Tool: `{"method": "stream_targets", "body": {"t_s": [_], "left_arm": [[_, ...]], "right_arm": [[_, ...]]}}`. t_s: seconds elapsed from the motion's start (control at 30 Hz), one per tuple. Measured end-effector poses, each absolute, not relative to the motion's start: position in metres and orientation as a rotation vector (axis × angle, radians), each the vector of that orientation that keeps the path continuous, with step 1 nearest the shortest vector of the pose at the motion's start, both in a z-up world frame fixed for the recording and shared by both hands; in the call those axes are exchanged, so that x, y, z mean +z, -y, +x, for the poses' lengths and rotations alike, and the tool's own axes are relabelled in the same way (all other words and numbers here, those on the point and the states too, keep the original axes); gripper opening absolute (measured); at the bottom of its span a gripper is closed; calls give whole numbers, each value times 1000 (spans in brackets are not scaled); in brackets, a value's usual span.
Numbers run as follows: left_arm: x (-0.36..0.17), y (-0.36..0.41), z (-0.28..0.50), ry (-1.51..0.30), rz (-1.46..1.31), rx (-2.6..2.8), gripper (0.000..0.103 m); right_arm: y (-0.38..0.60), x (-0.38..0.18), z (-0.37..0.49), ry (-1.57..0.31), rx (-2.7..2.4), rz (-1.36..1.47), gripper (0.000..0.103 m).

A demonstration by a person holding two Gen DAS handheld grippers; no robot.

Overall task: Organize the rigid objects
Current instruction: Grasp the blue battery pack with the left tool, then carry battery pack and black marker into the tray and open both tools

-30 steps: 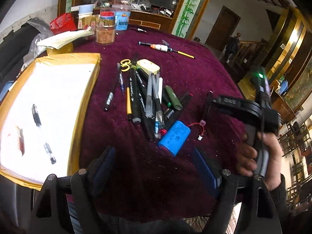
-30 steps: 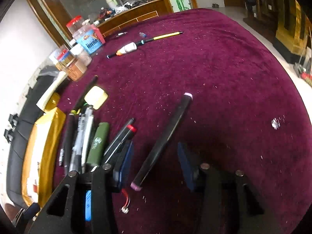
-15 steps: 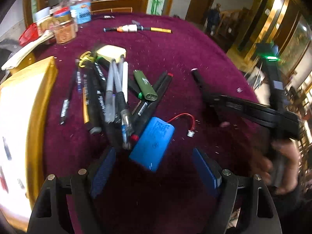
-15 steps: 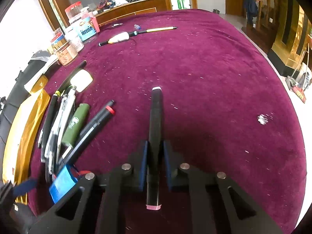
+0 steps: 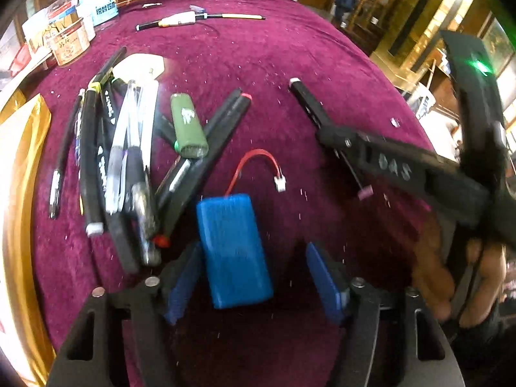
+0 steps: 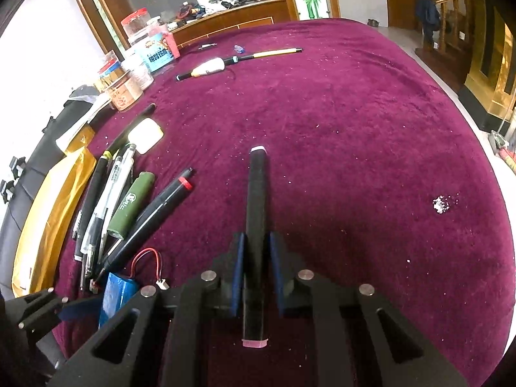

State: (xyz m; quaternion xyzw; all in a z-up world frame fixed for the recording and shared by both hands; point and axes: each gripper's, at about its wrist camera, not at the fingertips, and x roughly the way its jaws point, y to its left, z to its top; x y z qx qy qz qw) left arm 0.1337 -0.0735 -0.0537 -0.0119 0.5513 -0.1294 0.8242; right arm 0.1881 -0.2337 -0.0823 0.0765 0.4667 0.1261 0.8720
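A blue battery pack (image 5: 232, 248) with a red lead lies on the maroon tablecloth. My left gripper (image 5: 254, 274) straddles it and its jaws are closing. The left pad (image 5: 183, 277) sits at the pack's edge, while the right pad (image 5: 325, 280) is still apart from it. My right gripper (image 6: 256, 258) is shut on a black marker (image 6: 256, 200) with a white tip and a pink end. A hand (image 5: 451, 274) holds that gripper (image 5: 332, 135) in the left wrist view. A pile of pens (image 5: 122, 154) and a green lighter (image 5: 188, 125) lie left of the battery.
A gold-edged box (image 5: 19, 161) stands at the left. Jars and tins (image 6: 125, 90) crowd the far left corner. A long tool with a white and yellow handle (image 6: 219, 64) lies at the back, and a cream pad (image 6: 145, 135) beside the pens. White crumbs (image 6: 441, 203) lie on the right.
My left gripper has come down and over the blue battery pack, and its jaws have narrowed. The right gripper closed on the black marker a second ago and has kept hold.
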Motion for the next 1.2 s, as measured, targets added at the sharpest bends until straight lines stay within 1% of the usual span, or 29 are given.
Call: {"method": "stream_targets", "body": {"t_s": [0.03, 0.07, 0.1, 0.17, 0.27, 0.4, 0.5, 0.57, 0.7, 0.77, 0.9, 1.0, 1.1, 1.2], "left_arm": [[-54, 77, 135, -1163, 5, -255, 69], [-55, 79, 136, -1158, 36, -236, 59], [-55, 82, 133, -1143, 91, -194, 44], [-54, 80, 130, -1134, 110, -198, 38], [-55, 77, 124, -1131, 96, -201, 38], [-59, 79, 117, -1076, 99, -202, 41], [-60, 81, 112, -1051, 113, -200, 38], [-57, 74, 110, -1086, 45, -226, 38], [-33, 31, 90, -1142, -286, -341, 38], [-16, 11, 76, -1130, -392, -369, 38], [45, -36, 40, -982, -404, -296, 38], [70, -85, 19, -903, -471, -209, 38], [75, -134, 0, -832, -515, -83, 38], [58, -181, -7, -819, -572, 43, 38]], "right_arm": [[234, -82, 188, -975, 264, 162, 16], [234, -82, 189, -975, 263, 164, 16], [234, -83, 189, -974, 261, 164, 16], [232, -82, 189, -972, 254, 158, 16], [230, -83, 189, -970, 244, 146, 16], [223, -82, 188, -962, 221, 100, 16], [216, -81, 185, -948, 194, 49, 16], [217, -80, 184, -942, 181, 48, 16], [230, -69, 171, -929, 252, 185, 16], [220, -58, 155, -903, 321, 212, 16], [179, -24, 129, -851, 476, 217, 16], [144, -1, 116, -811, 590, 192, 16], [101, 14, 107, -787, 702, 156, 16], [50, 12, 103, -823, 807, 130, 16]]}}
